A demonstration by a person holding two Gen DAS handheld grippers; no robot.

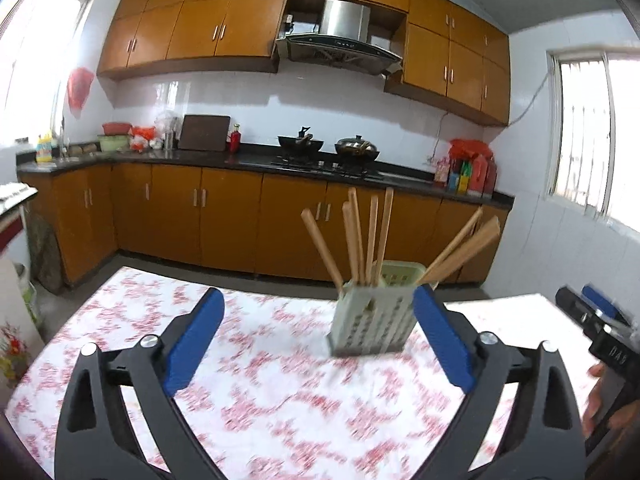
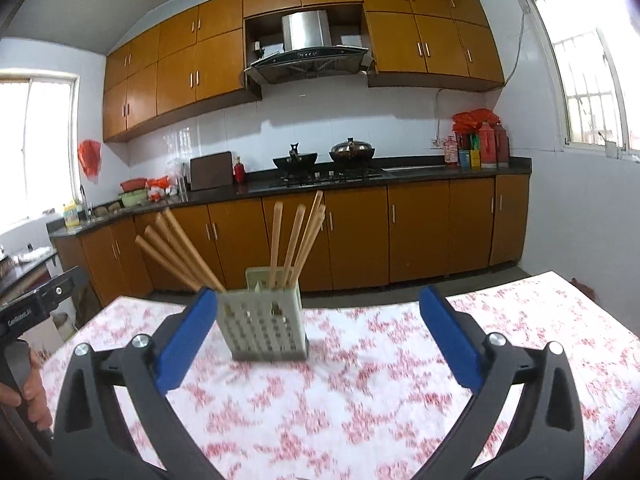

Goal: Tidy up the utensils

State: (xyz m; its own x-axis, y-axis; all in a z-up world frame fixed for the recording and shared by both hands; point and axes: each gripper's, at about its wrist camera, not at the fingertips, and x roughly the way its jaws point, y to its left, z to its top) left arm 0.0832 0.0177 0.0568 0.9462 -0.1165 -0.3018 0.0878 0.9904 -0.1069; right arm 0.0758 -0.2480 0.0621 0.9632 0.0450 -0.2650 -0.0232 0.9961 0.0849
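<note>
A pale green perforated utensil holder (image 1: 374, 316) stands upright on the floral tablecloth (image 1: 256, 360), with several wooden chopsticks (image 1: 362, 236) sticking up and fanning out of it. It also shows in the right wrist view (image 2: 264, 326), with its chopsticks (image 2: 296, 240). My left gripper (image 1: 320, 316) is open and empty, with the holder just inside its right finger. My right gripper (image 2: 318, 316) is open and empty, with the holder near its left finger. The right gripper's body (image 1: 600, 320) shows at the right edge of the left wrist view.
The table edge (image 1: 240, 284) faces a kitchen floor and orange base cabinets (image 1: 224, 220). A black countertop (image 2: 360, 180) carries two woks, a cutting board and bottles. The left gripper's handle and hand (image 2: 24, 340) show at the left of the right wrist view.
</note>
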